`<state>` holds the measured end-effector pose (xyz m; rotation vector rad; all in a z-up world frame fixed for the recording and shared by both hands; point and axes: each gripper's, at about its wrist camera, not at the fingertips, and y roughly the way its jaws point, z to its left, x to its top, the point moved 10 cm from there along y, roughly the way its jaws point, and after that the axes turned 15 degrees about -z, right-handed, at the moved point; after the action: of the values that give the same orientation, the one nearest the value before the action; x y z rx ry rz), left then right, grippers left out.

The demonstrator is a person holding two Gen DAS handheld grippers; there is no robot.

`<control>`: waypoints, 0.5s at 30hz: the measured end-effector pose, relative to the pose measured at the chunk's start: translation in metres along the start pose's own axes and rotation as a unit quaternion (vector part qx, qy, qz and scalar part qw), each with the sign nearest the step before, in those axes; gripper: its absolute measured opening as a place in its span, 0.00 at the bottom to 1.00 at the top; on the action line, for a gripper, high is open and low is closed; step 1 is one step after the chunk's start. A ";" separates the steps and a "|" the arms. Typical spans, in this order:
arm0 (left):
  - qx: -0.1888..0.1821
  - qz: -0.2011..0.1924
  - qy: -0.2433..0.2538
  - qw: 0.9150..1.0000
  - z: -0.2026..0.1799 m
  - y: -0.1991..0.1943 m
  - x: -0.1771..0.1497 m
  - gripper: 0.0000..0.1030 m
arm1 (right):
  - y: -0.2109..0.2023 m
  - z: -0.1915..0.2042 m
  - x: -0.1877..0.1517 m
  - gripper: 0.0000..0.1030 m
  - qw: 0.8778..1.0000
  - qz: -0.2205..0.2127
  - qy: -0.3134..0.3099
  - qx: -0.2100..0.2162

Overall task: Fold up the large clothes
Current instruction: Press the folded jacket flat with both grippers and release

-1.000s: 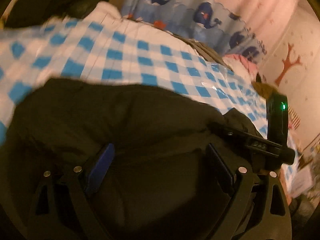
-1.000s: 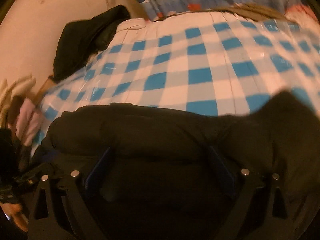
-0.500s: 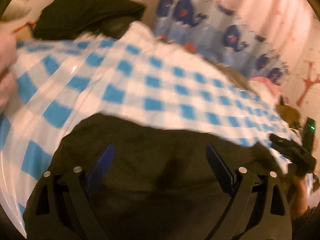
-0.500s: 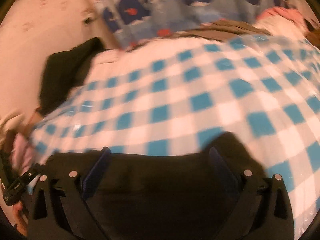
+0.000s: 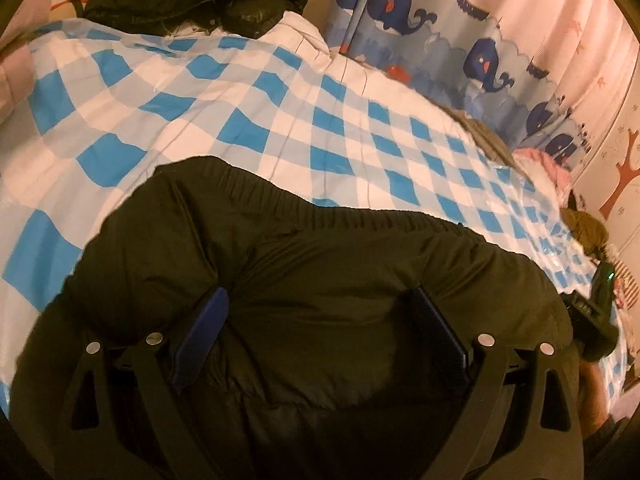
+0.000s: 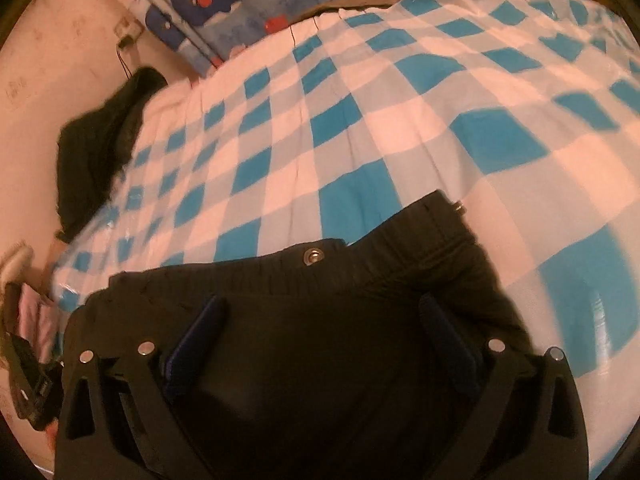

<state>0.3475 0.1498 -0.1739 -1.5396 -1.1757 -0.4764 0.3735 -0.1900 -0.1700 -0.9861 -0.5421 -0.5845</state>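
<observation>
While both tongs gape, black garment [image 5: 320, 280] on checked bedspread [image 5: 280, 120]

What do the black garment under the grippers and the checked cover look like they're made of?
Black garment: looks like padded synthetic, nylon or polyester, with a slight sheen, puffy folds, a ribbed elastic band and a metal snap. Checked cover: thin woven fabric, probably cotton or polyester; glossy wrinkled patches near its edge suggest a clear plastic film, though that is uncertain.

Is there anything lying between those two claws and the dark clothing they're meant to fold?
Nothing visible. The left gripper and right gripper both sit with open jaws directly over the dark garment, which lies on the checkered bedspread.
</observation>
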 end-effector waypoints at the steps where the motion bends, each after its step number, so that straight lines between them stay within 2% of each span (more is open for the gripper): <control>1: 0.006 0.002 0.009 1.000 0.000 -0.005 0.002 0.86 | -0.015 0.003 0.016 0.92 0.999 -0.035 -0.010 0.002; 3: 0.013 -0.021 0.032 0.999 0.000 -0.020 0.012 0.86 | -0.030 -0.004 0.037 0.92 0.997 -0.079 -0.018 -0.010; 4: 0.021 -0.029 0.041 0.999 0.002 -0.024 0.016 0.86 | -0.032 -0.013 0.037 0.92 0.996 -0.082 -0.014 -0.021; 5: 0.031 -0.035 0.049 0.998 0.006 -0.028 0.017 0.86 | -0.029 -0.023 0.032 0.92 0.997 -0.070 0.001 -0.028; 7: 0.029 -0.034 0.040 0.998 0.011 -0.029 0.015 0.86 | -0.015 -0.045 0.012 0.92 0.997 -0.036 0.058 -0.026; 9: 0.022 -0.033 0.025 0.999 0.014 -0.026 0.010 0.86 | -0.013 -0.051 0.007 0.92 0.995 -0.047 0.086 -0.009; 15: 0.010 -0.056 0.014 0.998 0.017 -0.026 0.004 0.87 | -0.017 -0.052 0.008 0.92 0.993 -0.067 0.094 0.013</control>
<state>0.3223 0.1648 -0.1630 -1.4524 -1.2459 -0.5567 0.3761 -0.2441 -0.1778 -0.8638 -0.4485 -0.7807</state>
